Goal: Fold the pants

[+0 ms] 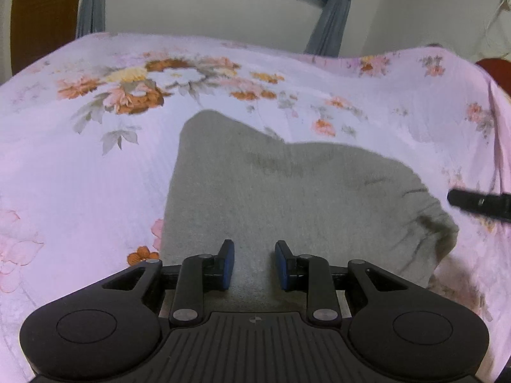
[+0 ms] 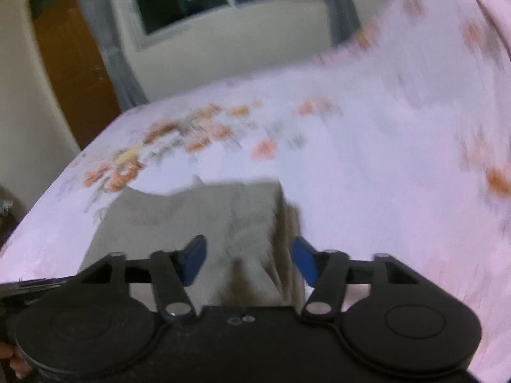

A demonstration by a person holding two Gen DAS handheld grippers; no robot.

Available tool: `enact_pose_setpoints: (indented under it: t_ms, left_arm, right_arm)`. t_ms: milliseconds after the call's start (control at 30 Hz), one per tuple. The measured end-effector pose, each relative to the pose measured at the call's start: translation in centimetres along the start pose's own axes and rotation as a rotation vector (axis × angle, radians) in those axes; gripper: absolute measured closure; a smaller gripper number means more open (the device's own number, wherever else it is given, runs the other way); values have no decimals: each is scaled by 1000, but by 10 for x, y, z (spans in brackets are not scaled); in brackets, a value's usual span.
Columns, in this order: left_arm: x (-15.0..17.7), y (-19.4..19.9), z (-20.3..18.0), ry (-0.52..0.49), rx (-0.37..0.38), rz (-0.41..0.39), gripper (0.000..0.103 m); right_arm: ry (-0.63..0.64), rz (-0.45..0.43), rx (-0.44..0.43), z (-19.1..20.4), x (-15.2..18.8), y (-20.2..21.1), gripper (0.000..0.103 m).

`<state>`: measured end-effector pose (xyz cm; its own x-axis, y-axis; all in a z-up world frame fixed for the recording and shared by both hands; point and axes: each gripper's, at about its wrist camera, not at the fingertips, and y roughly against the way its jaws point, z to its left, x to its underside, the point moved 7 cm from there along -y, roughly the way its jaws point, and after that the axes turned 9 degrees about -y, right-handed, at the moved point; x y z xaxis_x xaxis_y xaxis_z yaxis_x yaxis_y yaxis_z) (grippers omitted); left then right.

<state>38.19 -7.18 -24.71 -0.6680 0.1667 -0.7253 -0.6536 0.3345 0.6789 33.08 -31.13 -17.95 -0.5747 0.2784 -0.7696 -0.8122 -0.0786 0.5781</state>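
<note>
Both jaws apart — left hand-held gripper (image 1: 254, 263), right hand-held gripper (image 2: 247, 260) — above folded grey pants (image 1: 287, 198).

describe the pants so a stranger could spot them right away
Look at the bed with the pale pink flowered sheet. The pants lie on it as a folded heap near the front edge. They are the only plain grey thing on the printed cloth.

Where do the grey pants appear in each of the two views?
Left wrist view: the pants fill the lower centre, on the floral sheet, reaching up from between the left gripper fingers.
Right wrist view: the pants lie lower centre-left, just ahead of the right gripper.
Shared landmark: the orange flower cluster beyond the pants, up and to the left.
</note>
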Motion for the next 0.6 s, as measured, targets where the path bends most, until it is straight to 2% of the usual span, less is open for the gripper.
enact_pose_setpoints:
  t_ms: [67, 100, 167, 233, 300, 400, 600]
  left_arm:
    - [6, -11, -5, -30, -5, 48, 76]
    - [8, -11, -9, -55, -19, 42, 76]
    - [11, -9, -11, -54, -10, 41, 76]
    - [8, -5, -12, -47, 8, 44, 76]
    - [1, -4, -13, -75, 14, 45, 76]
    - [-16, -9, -12, -74, 30, 39, 76]
    - [-46, -50, -10, -63, 34, 88, 76]
  right_arm:
    - [85, 47, 4, 14, 10, -13, 60]
    - [113, 78, 15, 15, 20, -21, 62]
    - [175, 154, 70, 8, 45, -38, 61]
    - [187, 155, 75, 3, 51, -39, 61]
    - [153, 154, 54, 5, 39, -35, 61]
    - [130, 101, -1, 20, 13, -30, 60]
    - [176, 88, -9, 41, -25, -69, 60]
